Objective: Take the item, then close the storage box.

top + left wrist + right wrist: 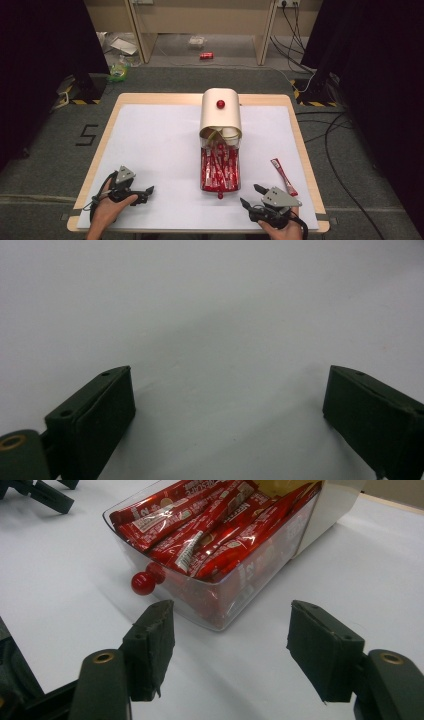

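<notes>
A cream box (220,119) with a red knob on top stands mid-table. Its clear drawer (220,172) is pulled out toward me and packed with several red sachets (210,525); a red ball knob (143,582) sticks out of the drawer's front. One loose red sachet (283,176) lies on the mat right of the drawer. My right gripper (249,194) rests at the front right, open and holding nothing, its jaws aimed at the drawer's near corner (220,615). My left gripper (148,195) lies at the front left, open over bare mat (220,315).
The white mat (155,145) covers the wooden table (107,125). Beyond the far edge the floor holds cables, a red can (206,55) and scattered litter. In the right gripper view the left gripper (45,495) shows at the top left.
</notes>
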`<state>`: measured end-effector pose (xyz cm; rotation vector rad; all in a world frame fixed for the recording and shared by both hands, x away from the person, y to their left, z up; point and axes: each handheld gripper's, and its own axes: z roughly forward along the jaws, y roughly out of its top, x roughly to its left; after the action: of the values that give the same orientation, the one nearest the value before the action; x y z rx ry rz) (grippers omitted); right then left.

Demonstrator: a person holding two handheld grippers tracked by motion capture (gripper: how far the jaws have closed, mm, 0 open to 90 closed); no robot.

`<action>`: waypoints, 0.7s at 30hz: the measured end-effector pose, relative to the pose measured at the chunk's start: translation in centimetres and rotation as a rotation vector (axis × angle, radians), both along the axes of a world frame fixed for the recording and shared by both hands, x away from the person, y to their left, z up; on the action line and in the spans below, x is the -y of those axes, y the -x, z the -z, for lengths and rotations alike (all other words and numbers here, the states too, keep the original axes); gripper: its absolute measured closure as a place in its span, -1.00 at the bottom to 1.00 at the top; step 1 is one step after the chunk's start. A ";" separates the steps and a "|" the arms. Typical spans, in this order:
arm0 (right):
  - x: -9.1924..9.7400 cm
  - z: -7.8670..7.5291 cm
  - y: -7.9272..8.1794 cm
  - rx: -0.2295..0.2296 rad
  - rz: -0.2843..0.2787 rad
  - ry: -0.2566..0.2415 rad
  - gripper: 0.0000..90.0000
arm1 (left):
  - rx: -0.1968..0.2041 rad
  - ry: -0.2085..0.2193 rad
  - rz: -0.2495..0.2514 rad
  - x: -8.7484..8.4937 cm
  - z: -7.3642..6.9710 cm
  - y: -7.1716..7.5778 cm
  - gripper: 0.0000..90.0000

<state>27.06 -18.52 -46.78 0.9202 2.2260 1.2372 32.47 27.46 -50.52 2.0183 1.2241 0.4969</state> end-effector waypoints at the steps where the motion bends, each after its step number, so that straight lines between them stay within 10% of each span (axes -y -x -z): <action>1: 0.0 0.0 0.0 -0.002 -0.001 0.000 -0.23 | -0.001 -0.001 0.000 0.0 0.0 0.0 -0.87; 21: -1.7 0.7 -0.7 -0.021 -0.022 0.050 -0.32 | 0.000 0.001 0.000 0.0 0.0 0.0 -0.87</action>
<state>27.78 -16.85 -47.48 0.8962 2.2784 1.1815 32.48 27.46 -50.53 2.0172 1.2245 0.4957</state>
